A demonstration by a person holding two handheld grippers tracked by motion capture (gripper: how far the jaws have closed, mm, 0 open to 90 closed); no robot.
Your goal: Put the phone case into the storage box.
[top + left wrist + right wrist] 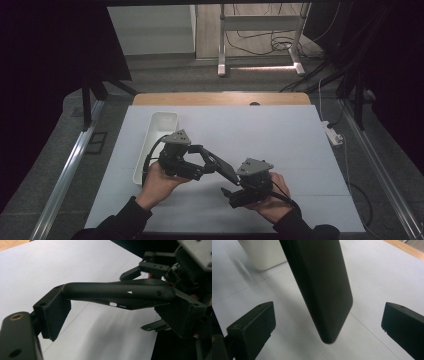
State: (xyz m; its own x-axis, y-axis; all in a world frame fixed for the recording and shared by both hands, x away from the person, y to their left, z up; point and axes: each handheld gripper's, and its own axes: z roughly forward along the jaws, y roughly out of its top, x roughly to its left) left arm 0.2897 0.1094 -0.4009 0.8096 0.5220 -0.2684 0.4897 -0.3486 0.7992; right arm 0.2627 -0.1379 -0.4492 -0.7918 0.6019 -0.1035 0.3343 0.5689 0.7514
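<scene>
High view, left to right: white tray (161,131) sits on the pale sheet over the counter (280,145), long side running away from the person. Just right of it the left gripper (209,159) is clenched on a black phone case (223,169), lifted off the sheet and tilted, its low end pointing toward the right gripper (229,193).

Left gripper view: pads (53,312) press on the case's (117,293) two ends, so it spans the jaws edge-on. That grip leaves the middle and far side free, prob. so the other gripper can take or steady it. The case looks matte black, thin, slightly bowed, w/ rounded corners, small cut-outs along the edge and a row of tiny holes beside one slot.

Right gripper view: the case (322,290) hangs between the jaws, its rounded corner pointing down, smooth dark back facing the camera. The right gripper stands released; both pads (257,322) are apart from the case w/ clear gaps either side. Looks like it is lining up on the lower end, not yet gripping. White tray corner (262,252) sits behind; whether the case is bound for it I can't tell.
</scene>
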